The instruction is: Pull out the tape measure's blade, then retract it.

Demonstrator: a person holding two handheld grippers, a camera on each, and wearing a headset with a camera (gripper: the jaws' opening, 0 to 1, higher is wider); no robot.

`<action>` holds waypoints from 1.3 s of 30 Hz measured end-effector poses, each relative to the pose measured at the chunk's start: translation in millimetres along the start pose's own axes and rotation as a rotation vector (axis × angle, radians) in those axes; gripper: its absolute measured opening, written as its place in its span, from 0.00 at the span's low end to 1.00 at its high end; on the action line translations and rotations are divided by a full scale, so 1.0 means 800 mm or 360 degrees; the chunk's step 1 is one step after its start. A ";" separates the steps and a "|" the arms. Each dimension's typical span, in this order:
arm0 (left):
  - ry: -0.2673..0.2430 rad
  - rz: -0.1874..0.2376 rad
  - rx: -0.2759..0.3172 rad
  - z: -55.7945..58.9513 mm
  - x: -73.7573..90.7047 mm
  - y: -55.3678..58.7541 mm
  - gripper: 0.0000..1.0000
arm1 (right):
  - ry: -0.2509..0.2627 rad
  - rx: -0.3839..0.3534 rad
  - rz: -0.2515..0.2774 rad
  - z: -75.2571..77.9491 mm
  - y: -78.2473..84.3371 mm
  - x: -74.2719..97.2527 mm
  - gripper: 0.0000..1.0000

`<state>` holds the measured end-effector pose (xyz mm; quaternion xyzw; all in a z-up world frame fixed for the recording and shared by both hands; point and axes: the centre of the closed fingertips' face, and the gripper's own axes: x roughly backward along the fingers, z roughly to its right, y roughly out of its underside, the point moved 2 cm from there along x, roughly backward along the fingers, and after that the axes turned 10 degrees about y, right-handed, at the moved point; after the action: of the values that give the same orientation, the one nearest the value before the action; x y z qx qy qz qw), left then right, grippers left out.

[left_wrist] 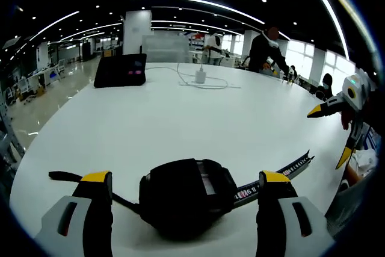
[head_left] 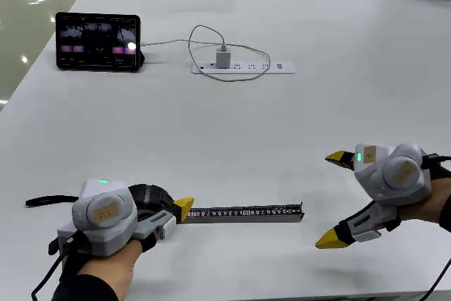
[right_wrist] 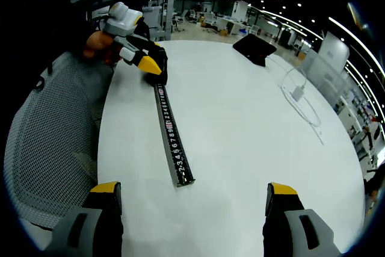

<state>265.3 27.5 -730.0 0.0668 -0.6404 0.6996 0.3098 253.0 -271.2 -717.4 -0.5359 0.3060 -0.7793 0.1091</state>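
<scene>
My right claw point(head_left: 330, 199) is hanging open, holding nothing; the blade point(head_left: 243, 211) is lying flat on the worktop point(head_left: 232, 125), running in a straight line from the tape measure point(head_left: 151, 199) toward this claw; its end is pointing at the gap between my jaws, near but not touching; my left claw point(left_wrist: 185, 177) is spread wide too, with the tape measure sitting between its jaws; I think my right claw, being nearer the end, should be reaching in.
</scene>
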 end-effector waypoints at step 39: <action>0.0043 0.0074 -0.0110 0.000 -0.013 -0.004 0.99 | -0.0317 0.0309 -0.0148 -0.021 0.012 -0.049 0.43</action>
<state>275.3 23.8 -732.3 0.0317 -0.6613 0.6849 0.3042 252.3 -253.4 -757.0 -0.6111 0.1917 -0.7524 0.1540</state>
